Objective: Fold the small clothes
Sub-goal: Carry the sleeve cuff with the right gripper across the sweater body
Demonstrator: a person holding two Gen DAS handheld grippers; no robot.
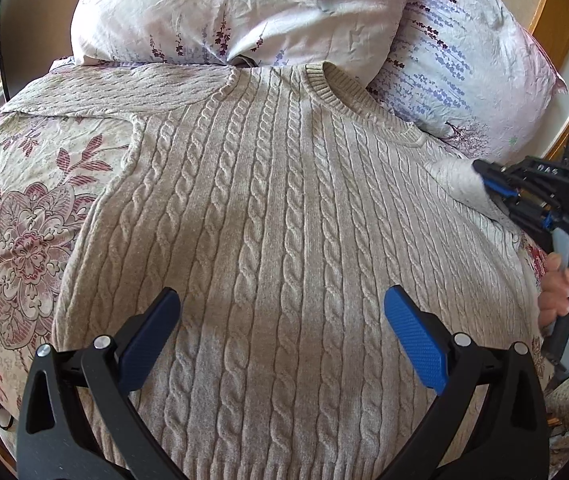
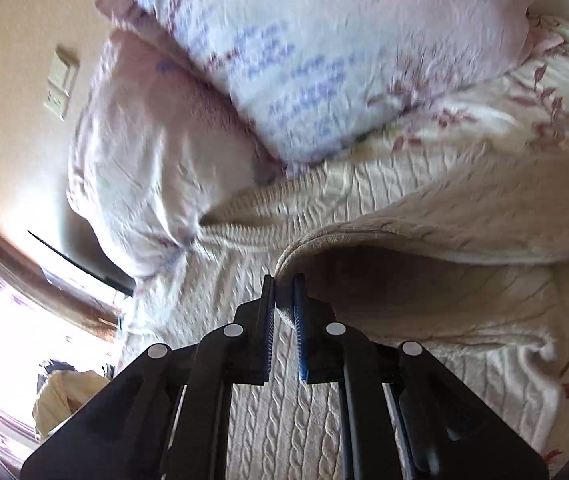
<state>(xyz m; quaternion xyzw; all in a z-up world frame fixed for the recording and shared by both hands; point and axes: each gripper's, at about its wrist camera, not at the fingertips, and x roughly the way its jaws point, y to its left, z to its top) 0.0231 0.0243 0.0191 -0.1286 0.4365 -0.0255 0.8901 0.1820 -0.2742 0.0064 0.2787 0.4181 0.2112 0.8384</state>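
Note:
A beige cable-knit sweater [image 1: 276, 208] lies flat, front up, on a bed, its collar toward the pillows. My left gripper [image 1: 282, 312] is open and empty, hovering over the sweater's lower middle. My right gripper [image 1: 484, 178] is at the sweater's right side, shut on its right sleeve [image 1: 454, 178]. In the right wrist view the gripper [image 2: 283, 300] pinches the sleeve's edge [image 2: 364, 248] and holds it lifted and folded over the sweater body [image 2: 284, 420]. The left sleeve [image 1: 116, 88] lies spread out to the left.
Two floral pillows [image 1: 236, 8] [image 1: 464, 80] lean at the head of the bed behind the collar. A flowered bedspread [image 1: 20, 216] lies under the sweater. A wooden headboard [image 1: 556, 12] stands at far right. A window [image 2: 12, 320] is at the left of the right wrist view.

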